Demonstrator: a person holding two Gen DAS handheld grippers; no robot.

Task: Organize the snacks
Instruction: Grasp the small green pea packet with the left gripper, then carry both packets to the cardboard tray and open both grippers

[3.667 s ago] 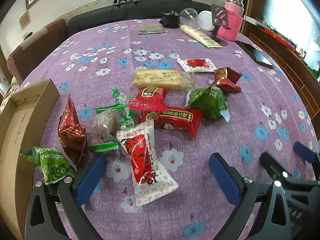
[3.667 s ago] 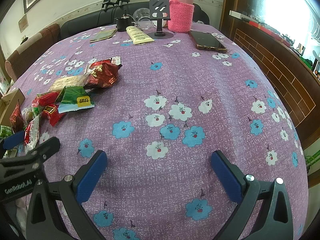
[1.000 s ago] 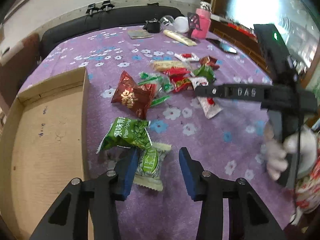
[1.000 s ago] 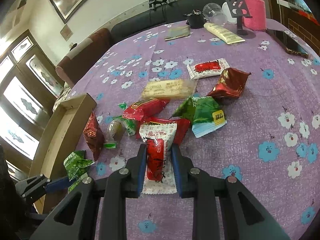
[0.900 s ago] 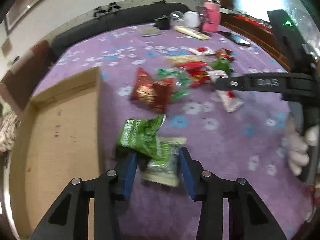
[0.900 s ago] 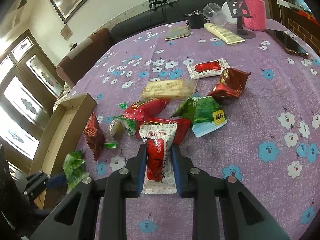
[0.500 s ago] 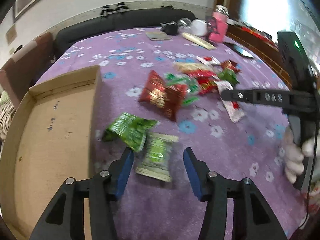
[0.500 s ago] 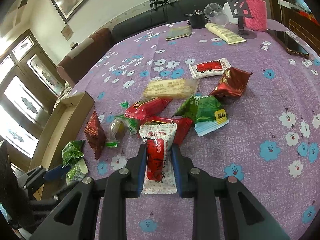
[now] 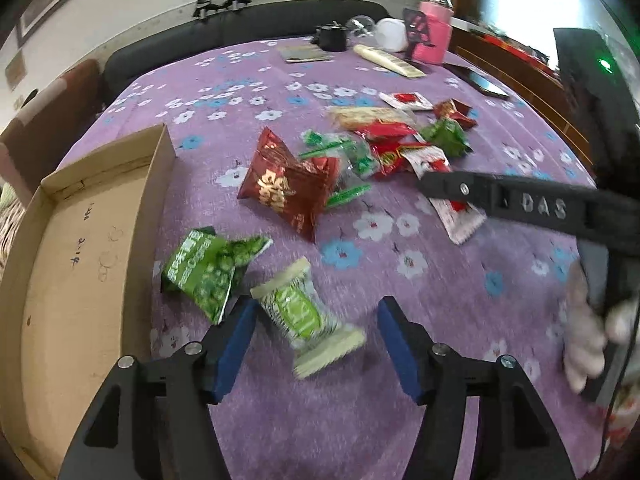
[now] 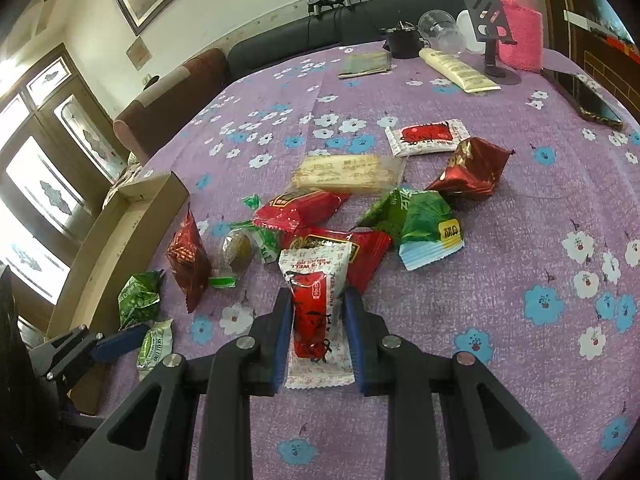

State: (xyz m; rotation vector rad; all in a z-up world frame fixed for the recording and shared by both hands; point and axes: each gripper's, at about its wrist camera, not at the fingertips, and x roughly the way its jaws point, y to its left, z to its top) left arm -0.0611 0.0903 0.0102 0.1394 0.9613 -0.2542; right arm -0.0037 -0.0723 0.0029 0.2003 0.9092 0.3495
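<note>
My left gripper (image 9: pixel 316 334) is open around a pale green and white snack packet (image 9: pixel 306 316) that lies on the purple flowered cloth, touching neither pad. A green pea packet (image 9: pixel 204 268) lies just left of it, beside the empty cardboard box (image 9: pixel 80 248). My right gripper (image 10: pixel 316 336) is shut on a white and red snack packet (image 10: pixel 316 304) at the near edge of the snack pile. The right gripper also crosses the left wrist view (image 9: pixel 500 200). The left gripper shows at the lower left of the right wrist view (image 10: pixel 120 344).
The pile holds a dark red foil bag (image 9: pixel 288 184), red packets (image 10: pixel 304 208), a green packet (image 10: pixel 424 224), a long beige bar (image 10: pixel 348 174) and another red foil bag (image 10: pixel 472 172). A phone (image 10: pixel 584 96), a pink-sleeved bottle (image 10: pixel 516 20) and a tube (image 10: pixel 456 66) lie at the far side.
My left gripper has opened wider and the pale green packet now lies loose and turned between its fingers. The right gripper stays shut on the white and red packet.
</note>
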